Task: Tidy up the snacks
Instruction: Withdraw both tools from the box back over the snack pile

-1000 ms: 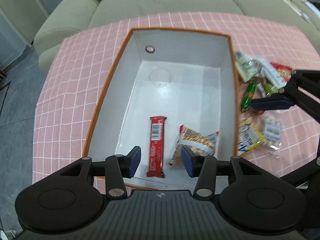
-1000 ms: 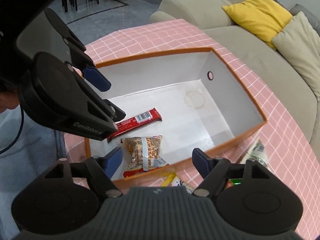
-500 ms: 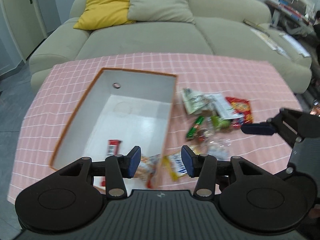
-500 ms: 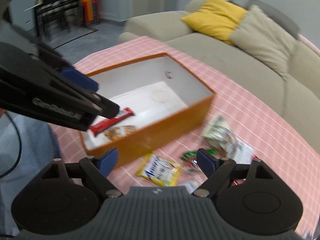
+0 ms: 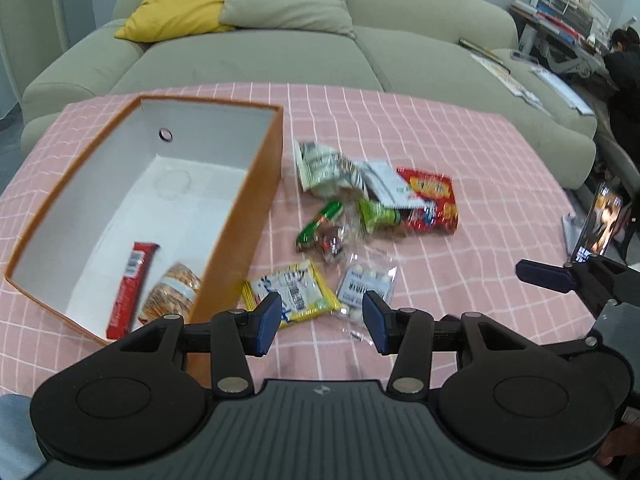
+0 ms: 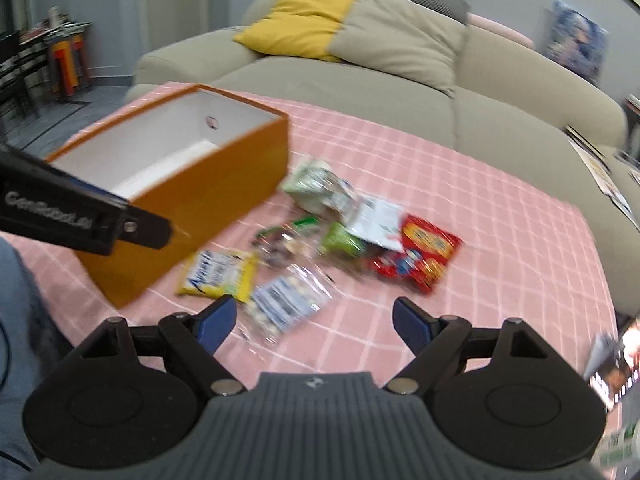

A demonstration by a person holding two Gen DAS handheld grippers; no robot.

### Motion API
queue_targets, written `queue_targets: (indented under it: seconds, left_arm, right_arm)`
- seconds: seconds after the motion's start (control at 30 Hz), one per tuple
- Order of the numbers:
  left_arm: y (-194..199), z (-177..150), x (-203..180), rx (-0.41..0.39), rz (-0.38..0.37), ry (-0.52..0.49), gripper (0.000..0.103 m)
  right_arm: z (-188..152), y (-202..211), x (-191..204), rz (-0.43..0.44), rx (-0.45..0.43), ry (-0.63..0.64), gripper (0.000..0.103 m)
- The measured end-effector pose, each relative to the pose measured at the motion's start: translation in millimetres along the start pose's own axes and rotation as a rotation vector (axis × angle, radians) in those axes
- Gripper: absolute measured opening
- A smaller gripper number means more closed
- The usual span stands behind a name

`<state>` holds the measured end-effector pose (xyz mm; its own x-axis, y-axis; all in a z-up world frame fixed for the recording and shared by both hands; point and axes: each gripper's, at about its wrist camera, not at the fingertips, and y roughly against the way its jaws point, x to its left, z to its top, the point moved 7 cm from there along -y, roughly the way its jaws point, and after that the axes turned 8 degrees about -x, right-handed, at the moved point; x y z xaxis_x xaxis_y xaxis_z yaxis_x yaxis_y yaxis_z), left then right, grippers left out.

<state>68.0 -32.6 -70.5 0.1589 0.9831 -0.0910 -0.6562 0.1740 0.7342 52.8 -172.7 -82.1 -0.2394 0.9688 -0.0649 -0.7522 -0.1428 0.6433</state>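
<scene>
An orange box with a white inside point(image 5: 236, 216) point(image 6: 208, 176) stands on the pink checked tablecloth. In it lie a red bar point(image 5: 130, 280) and a tan snack bag point(image 5: 172, 292). A loose pile of snacks lies to its right: a yellow packet point(image 5: 292, 292) point(image 6: 218, 272), a clear candy bag point(image 5: 366, 284) point(image 6: 286, 306), a red packet point(image 5: 432, 200) point(image 6: 420, 256), green and white packets point(image 5: 332, 168). My left gripper point(image 5: 322, 322) is open and empty above the yellow packet. My right gripper point(image 6: 316, 320) is open and empty above the clear bag.
A beige sofa point(image 5: 260, 52) with a yellow cushion point(image 5: 180, 0) stands behind the table. A phone on a stand point(image 5: 600, 224) is at the right edge. The tablecloth point(image 5: 460, 128) extends to the right of the pile.
Both grippers have pulled back from over the box and swung right toward the snack pile. Both stay open and empty. The box contents have not changed.
</scene>
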Motion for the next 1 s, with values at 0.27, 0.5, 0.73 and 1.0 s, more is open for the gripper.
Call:
queue_targets:
  seconds: [0.27,0.5,0.73,1.0]
  left_arm:
    - [-26,-17,0,0.044,0.002,-0.008,0.055]
    - [-59,-22,-3,0.094,0.035,-0.058,0.055]
    - [-78,-39,13,0.157,0.137,-0.045,0.055]
    - [-89,-50,23,0.150,0.184,0.001,0.055]
  right_arm:
    - [-26,-26,-11,-0.003,0.043,-0.101,0.076]
    - [-34,-54,0,0.049,0.098,-0.116,0.075]
    - [-43,-76,28,0.132,0.141,-0.053,0.070]
    - [-48,-95,41,0.157,0.163,-0.012,0.041]
